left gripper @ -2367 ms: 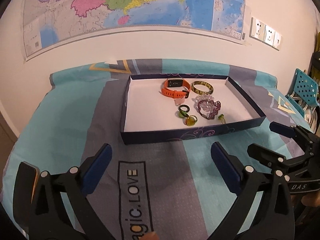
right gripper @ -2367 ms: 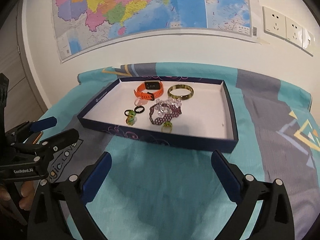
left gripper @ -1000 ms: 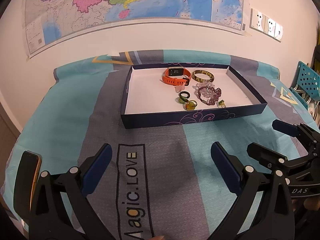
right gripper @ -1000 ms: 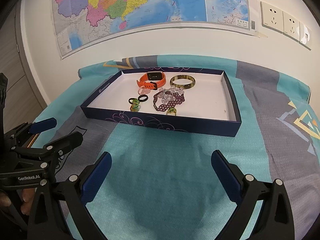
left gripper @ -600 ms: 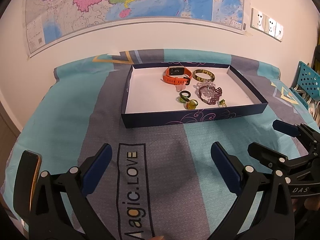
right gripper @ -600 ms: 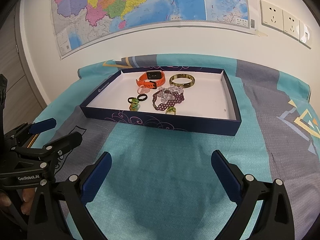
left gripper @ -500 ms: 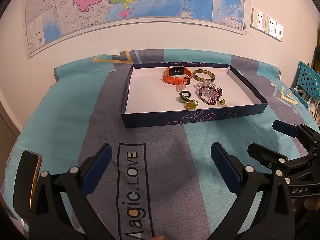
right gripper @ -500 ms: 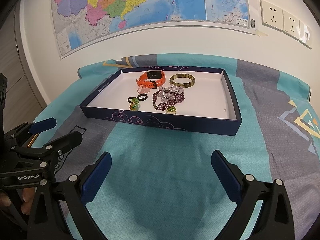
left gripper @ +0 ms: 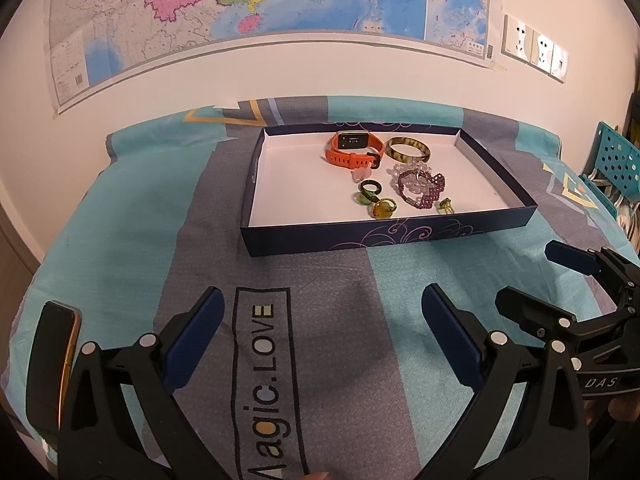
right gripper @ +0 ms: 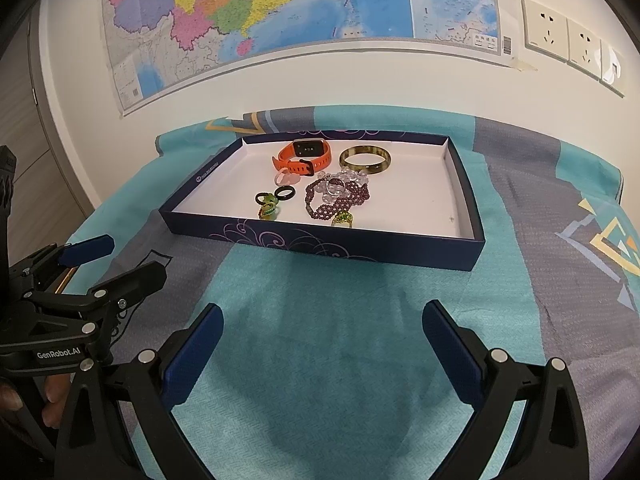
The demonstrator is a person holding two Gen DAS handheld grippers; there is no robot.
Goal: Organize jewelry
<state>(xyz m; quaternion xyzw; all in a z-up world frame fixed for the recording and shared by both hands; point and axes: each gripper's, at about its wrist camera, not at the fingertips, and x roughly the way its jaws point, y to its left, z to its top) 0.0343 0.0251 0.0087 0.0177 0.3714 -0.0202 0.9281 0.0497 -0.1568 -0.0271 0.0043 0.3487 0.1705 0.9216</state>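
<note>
A shallow dark blue tray [left gripper: 384,236] [right gripper: 320,240] with a white floor lies on the patterned cloth, and the jewelry sits inside it. An orange smartwatch [left gripper: 352,149] [right gripper: 304,157] and a mottled green bangle [left gripper: 407,149] [right gripper: 365,160] lie at the back. In front are a purple bead bracelet [left gripper: 424,192] [right gripper: 336,200], a black ring [left gripper: 370,188] [right gripper: 285,192] and small green and amber rings [left gripper: 383,209] [right gripper: 267,205]. My left gripper [left gripper: 320,336] and right gripper [right gripper: 322,344] hover open over the cloth short of the tray, holding nothing.
A dark phone [left gripper: 54,364] lies at the table's left front edge. A wall with a map [left gripper: 256,4] and sockets [right gripper: 568,46] stands behind the table. A teal perforated crate [left gripper: 616,168] is off the right edge. Part of a hand [right gripper: 24,400] holds the left gripper.
Both grippers have drawn back and risen slightly from the tray over the last seconds, then held still. The jewelry has not moved.
</note>
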